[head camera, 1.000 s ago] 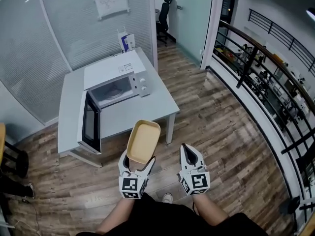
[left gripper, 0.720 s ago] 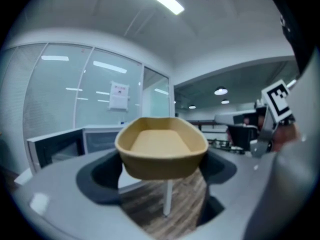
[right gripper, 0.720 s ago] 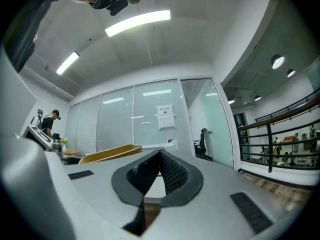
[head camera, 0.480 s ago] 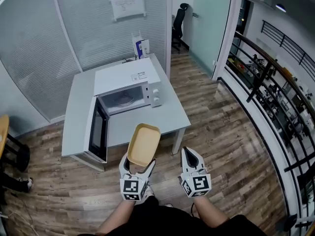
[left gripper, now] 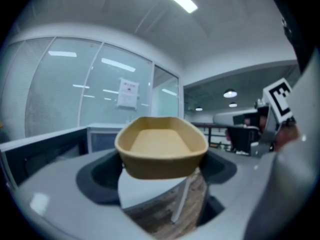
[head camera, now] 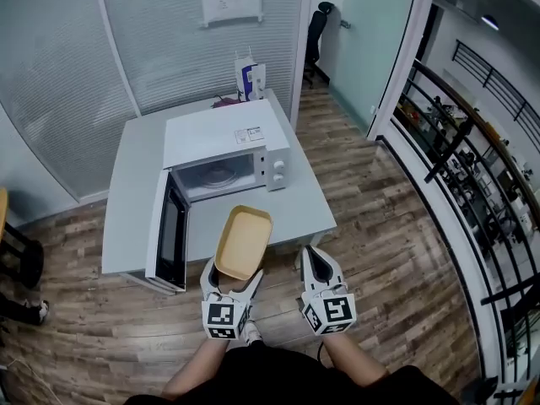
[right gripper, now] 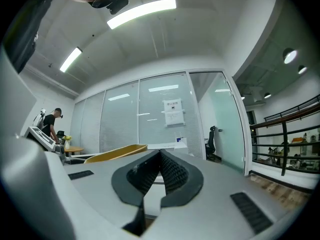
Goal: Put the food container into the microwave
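My left gripper [head camera: 232, 283] is shut on the near rim of a tan, empty food container [head camera: 244, 242], which it holds up over the floor in front of the table. The same container [left gripper: 161, 147] fills the middle of the left gripper view. A white microwave [head camera: 224, 148] stands on the grey table [head camera: 131, 195], its dark door [head camera: 171, 233] swung open to the left and its cavity [head camera: 216, 175] showing a glass turntable. My right gripper [head camera: 314, 266] hangs to the right of the container with its jaws together and nothing between them; its black pads [right gripper: 160, 172] meet.
A small blue-and-white carton [head camera: 251, 81] stands at the table's far edge. Glass partition walls [head camera: 76, 74] lie behind the table. A black railing [head camera: 456, 150] curves along the right. An office chair [head camera: 315, 32] stands in the far doorway. Wooden floor [head camera: 380, 251] surrounds the table.
The table and microwave have come closer and lower in the head view as the person walks toward them. Both grippers hold the same pose, the container still in the left.
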The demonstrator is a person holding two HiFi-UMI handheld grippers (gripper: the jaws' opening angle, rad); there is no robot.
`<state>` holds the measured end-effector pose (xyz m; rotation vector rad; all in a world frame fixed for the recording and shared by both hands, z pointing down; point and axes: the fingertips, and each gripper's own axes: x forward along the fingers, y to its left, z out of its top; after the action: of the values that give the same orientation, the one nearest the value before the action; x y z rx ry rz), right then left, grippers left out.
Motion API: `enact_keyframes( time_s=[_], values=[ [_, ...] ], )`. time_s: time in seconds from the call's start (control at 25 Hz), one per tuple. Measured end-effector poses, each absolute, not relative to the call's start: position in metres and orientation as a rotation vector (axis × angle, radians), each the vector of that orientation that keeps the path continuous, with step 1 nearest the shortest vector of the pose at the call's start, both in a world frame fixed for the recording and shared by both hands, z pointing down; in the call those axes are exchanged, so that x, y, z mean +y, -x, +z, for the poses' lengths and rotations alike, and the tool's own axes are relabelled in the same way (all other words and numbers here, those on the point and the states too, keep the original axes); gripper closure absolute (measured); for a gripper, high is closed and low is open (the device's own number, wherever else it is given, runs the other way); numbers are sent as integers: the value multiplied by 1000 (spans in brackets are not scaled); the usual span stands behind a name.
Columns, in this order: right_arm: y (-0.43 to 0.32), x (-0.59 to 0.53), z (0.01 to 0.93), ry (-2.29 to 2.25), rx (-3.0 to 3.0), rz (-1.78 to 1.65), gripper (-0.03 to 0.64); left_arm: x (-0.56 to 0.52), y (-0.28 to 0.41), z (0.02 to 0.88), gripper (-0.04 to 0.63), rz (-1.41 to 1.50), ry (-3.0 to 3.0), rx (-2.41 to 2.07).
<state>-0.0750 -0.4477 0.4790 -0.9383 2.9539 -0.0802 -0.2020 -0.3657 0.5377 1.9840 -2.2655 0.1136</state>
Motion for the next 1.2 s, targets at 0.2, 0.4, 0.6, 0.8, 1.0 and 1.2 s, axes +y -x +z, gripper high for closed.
enact_keyframes(
  time_s=[0.2,0.4,0.6,0.8,1.0,1.2],
  values=[
    [112,-450,476,905,2991,-39,618,-374,235,539,115,82,-1962,-2266],
    [138,-460,472,921,2994,10,618,-379,269,540,115,73,-1948,-2280],
    [152,-462,476,945,3000,19,618,-380,287,540,115,71,-1936,-2287],
    [159,-464,491,947,3042,3,618,-382,304,542,115,62,-1897,-2309],
    [177,-482,498,913,3049,-24,618,-392,318,549,115,90,-1858,-2332],
    [202,-502,502,814,3083,-2,618,-408,327,556,115,142,-1823,-2346]
  ],
)
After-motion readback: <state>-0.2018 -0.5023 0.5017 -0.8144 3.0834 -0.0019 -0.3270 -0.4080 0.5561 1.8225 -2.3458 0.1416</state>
